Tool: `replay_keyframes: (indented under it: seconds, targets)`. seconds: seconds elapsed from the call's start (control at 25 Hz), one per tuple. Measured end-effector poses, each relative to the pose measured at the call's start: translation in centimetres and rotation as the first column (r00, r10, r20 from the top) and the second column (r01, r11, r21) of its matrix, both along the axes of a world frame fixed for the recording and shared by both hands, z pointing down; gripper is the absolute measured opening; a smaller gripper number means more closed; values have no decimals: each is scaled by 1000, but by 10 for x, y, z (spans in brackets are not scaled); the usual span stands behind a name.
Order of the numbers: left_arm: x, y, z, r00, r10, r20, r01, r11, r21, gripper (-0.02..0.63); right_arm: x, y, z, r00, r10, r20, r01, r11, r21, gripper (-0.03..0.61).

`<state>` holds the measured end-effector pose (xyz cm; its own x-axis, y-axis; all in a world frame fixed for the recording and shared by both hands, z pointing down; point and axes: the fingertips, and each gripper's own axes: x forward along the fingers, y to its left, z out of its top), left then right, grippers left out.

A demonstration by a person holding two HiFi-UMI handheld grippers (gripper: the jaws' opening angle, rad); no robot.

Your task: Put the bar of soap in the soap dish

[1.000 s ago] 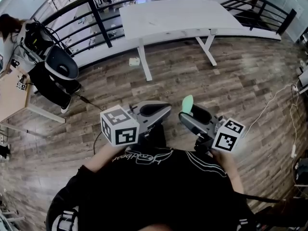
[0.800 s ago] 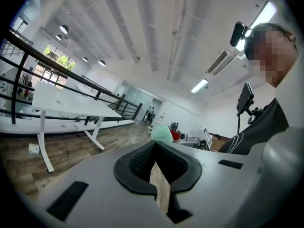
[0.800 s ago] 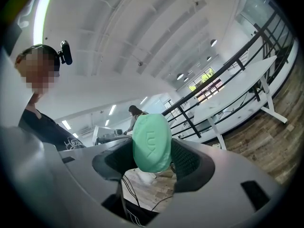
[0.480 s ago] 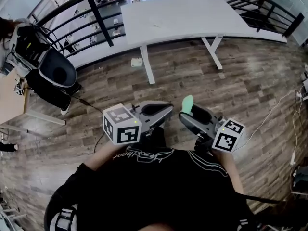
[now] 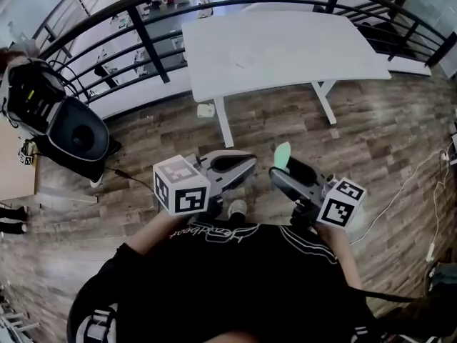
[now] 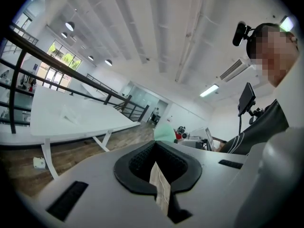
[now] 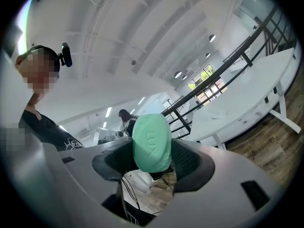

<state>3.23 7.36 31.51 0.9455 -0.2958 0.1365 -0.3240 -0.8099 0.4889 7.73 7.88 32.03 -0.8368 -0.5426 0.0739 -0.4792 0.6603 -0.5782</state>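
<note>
A mint-green bar of soap (image 5: 282, 156) stands upright between the jaws of my right gripper (image 5: 278, 171), which is shut on it and held close to my chest. The right gripper view shows the soap (image 7: 152, 144) filling the gap between the black pads, with my right gripper (image 7: 152, 152) clamped on it. Level with it on the left, my left gripper (image 5: 246, 164) is shut with nothing in it. From the left gripper view, my left gripper (image 6: 156, 151) has its pads together, and the soap (image 6: 165, 133) peeks over them. No soap dish is in sight.
A white table (image 5: 285, 45) stands ahead on the wooden floor, with a black railing (image 5: 143, 34) behind it. A black chair (image 5: 75, 131) sits at the left. A small white box (image 5: 206, 110) lies by a table leg. Cables (image 5: 400, 184) trail at the right.
Both grippers keep their place and their hold. The head view has shifted, so the table sits more centrally and a shoe now shows below the left gripper.
</note>
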Motion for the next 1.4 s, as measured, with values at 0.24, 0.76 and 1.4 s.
replay_keyframes:
  seconds: [0.24, 0.76, 1.4]
  targets:
    - [-24, -88, -2, 1000, -27, -16, 27, 1000, 1, 9, -23, -86, -4, 1000, -20, -5, 20, 1000, 4, 218]
    - [-79, -164, 7, 993, -90, -83, 90, 996, 4, 9, -65, -151, 2, 998, -33, -58, 35, 999, 28, 218]
    - [-84, -164, 3, 991, -101, -90, 103, 994, 22, 8, -70, -156, -1, 994, -58, -90, 60, 998, 26, 218]
